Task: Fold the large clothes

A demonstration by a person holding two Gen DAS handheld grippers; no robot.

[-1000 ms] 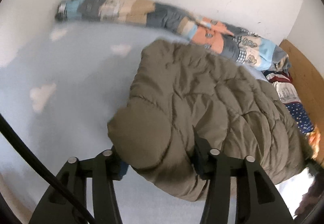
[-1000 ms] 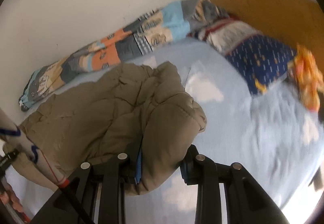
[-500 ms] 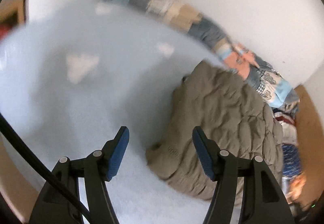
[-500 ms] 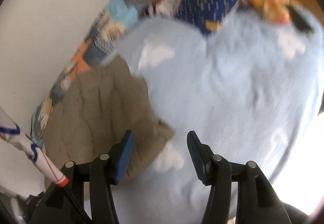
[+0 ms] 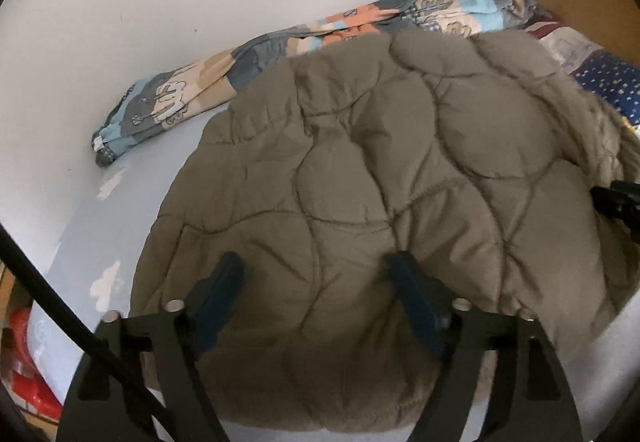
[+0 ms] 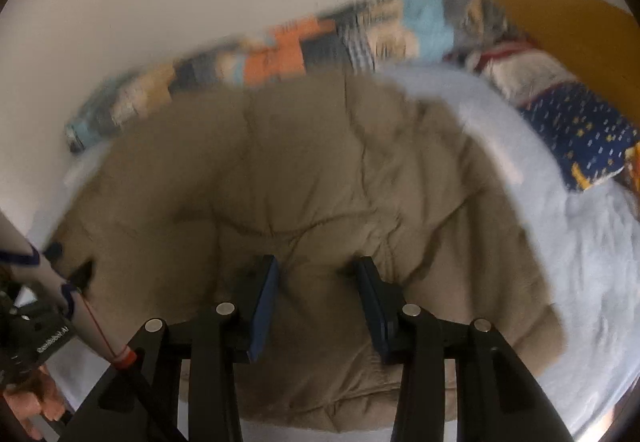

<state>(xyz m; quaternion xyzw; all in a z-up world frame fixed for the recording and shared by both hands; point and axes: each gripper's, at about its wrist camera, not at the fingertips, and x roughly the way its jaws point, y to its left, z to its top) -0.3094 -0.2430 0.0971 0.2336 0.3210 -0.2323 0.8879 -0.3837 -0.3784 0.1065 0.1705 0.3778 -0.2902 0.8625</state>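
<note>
A large olive-brown quilted puffer jacket (image 5: 380, 170) lies in a folded heap on a light blue bed sheet (image 5: 132, 198). It also fills the middle of the right wrist view (image 6: 320, 178). My left gripper (image 5: 316, 262) is open, its blue-padded fingers spread over the jacket's near part. My right gripper (image 6: 316, 266) is open, its fingers resting on or just above the jacket's near part. Neither holds anything. The right gripper's edge shows at the right of the left wrist view (image 5: 616, 198).
A rolled patchwork blanket (image 5: 280, 54) lies along the white wall behind the jacket. A dark blue patterned pillow (image 6: 580, 138) and a striped pillow (image 6: 516, 70) lie at the right by an orange-brown headboard (image 6: 568, 22). Red items (image 5: 24, 362) sit beside the bed at lower left.
One second ago both grippers were shut on jacket folds. They let go, swung away over the sheet, and now hover open over the jacket, which lies flatter.
</note>
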